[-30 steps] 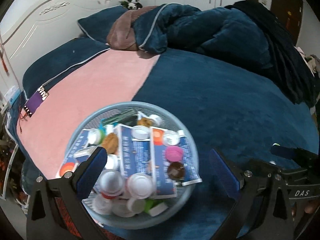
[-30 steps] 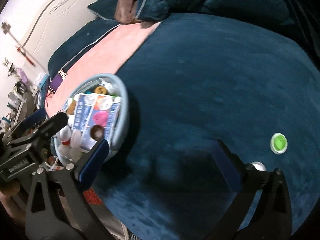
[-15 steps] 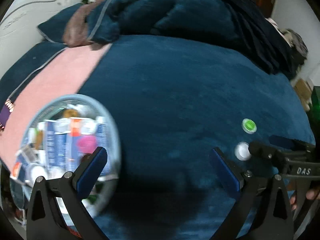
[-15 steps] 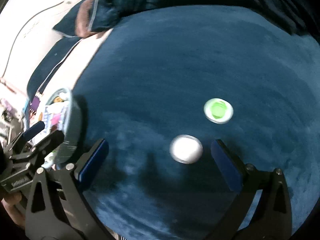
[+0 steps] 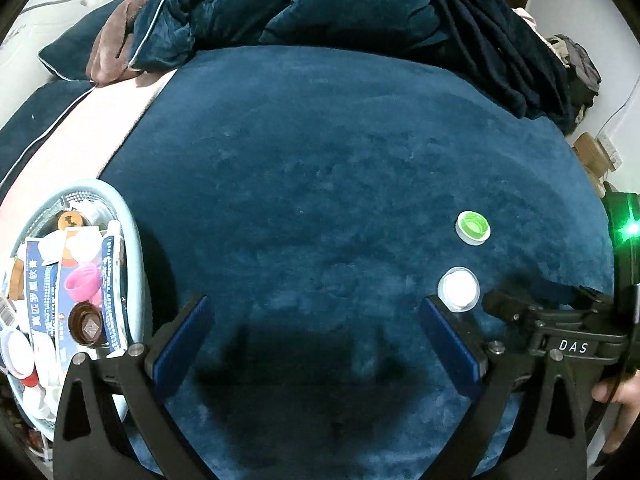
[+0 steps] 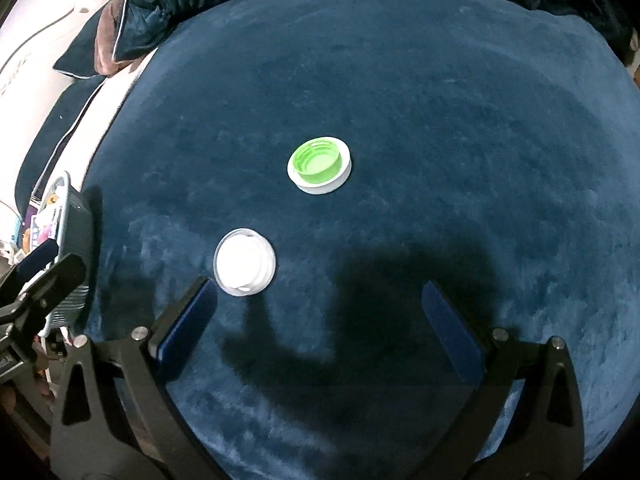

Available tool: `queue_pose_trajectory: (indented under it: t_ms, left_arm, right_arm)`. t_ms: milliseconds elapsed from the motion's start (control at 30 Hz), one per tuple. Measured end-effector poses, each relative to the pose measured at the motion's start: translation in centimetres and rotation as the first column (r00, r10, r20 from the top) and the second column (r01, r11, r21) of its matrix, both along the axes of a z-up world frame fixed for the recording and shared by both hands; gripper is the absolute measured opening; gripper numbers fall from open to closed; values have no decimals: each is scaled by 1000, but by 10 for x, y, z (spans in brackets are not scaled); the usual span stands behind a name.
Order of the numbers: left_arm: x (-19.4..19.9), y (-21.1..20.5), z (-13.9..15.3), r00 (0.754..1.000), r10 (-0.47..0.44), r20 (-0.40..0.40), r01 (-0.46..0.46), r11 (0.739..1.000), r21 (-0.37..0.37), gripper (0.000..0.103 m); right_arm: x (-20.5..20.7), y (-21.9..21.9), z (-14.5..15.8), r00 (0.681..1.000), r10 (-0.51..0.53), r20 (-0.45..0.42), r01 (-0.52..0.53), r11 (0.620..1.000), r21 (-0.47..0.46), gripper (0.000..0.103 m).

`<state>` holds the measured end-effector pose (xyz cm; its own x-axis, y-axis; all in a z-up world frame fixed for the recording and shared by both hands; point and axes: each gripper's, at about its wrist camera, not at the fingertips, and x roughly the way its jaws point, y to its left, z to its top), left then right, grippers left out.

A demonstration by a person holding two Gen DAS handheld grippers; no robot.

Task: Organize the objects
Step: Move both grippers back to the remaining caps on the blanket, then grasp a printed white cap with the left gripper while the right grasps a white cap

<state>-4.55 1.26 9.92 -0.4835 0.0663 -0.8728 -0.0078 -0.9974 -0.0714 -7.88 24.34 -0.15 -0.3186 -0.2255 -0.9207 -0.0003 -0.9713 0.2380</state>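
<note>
Two small round caps lie on the dark blue plush blanket (image 6: 400, 80) of a bed: a white cap (image 6: 245, 267), shallow and pale all over, and a green cap (image 6: 319, 165) lying open side up, bright green inside with ridged threads and a white outer ring. They sit near each other but apart, the green one farther and slightly right of the white. The right gripper (image 6: 320, 300) hovers above the blanket with its blue-padded fingers spread wide and nothing between them; the white cap lies just beyond the tip of its left finger, the green cap farther out, roughly in line with the gap. The left gripper (image 5: 312, 312) is likewise spread wide and empty over bare blanket; in its view the white cap (image 5: 458, 289) sits just beside its right fingertip and the green cap (image 5: 473, 227) beyond. At the far left a pale blue basket (image 5: 134, 240) holds boxes, lids and small jars
</note>
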Motion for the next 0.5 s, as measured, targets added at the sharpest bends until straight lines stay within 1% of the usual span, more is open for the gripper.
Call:
queue_pose_trajectory:
  t_ms: [100,167,200,233,267,300,367,400,500]
  left_arm:
    - [-1,-2,-3,1000,11,6,-11,1000,2,102]
    - [0,-5,-4,1000,14,8,-14,1000,-1,102]
    - [1,-6,-5,1000,14,9,-14,1000,-4,102]
    - [2,-8,-6,1000,13,11,-13,1000,-7,102]
    - [3,-9,-7,1000,13,13,-13,1000,-10,102]
    - [4,-12,-7,1000,15,14,-15,1000,-12,102]
    - [6,-18,-9,1000,25,18,-25,1000,-13,102]
    - [7,-20,-10,999,32,23,-32,999,-10,102]
    - [8,-23,-12,999,40,27,-40,999,-3,102]
  right_arm:
    - [-4,-5,-3,1000,8,-29,-8,1000,25,103]
    - [-5,-13,-10,998,37,-51,-32,996,89,103]
    - [-3,-20,-17,996,73,-48,-65,987,147,103]
    - [0,-26,-23,993,114,-40,-104,976,193,103]
    - [8,-35,-27,984,172,-40,-157,956,246,103]
    - [19,-45,-29,971,237,-41,-213,927,308,103]
    - [36,-55,-26,945,321,-64,-275,886,374,103]
    - [42,-55,-24,942,330,-57,-287,883,371,103]
    - [54,-49,-21,943,331,-30,-305,899,314,103]
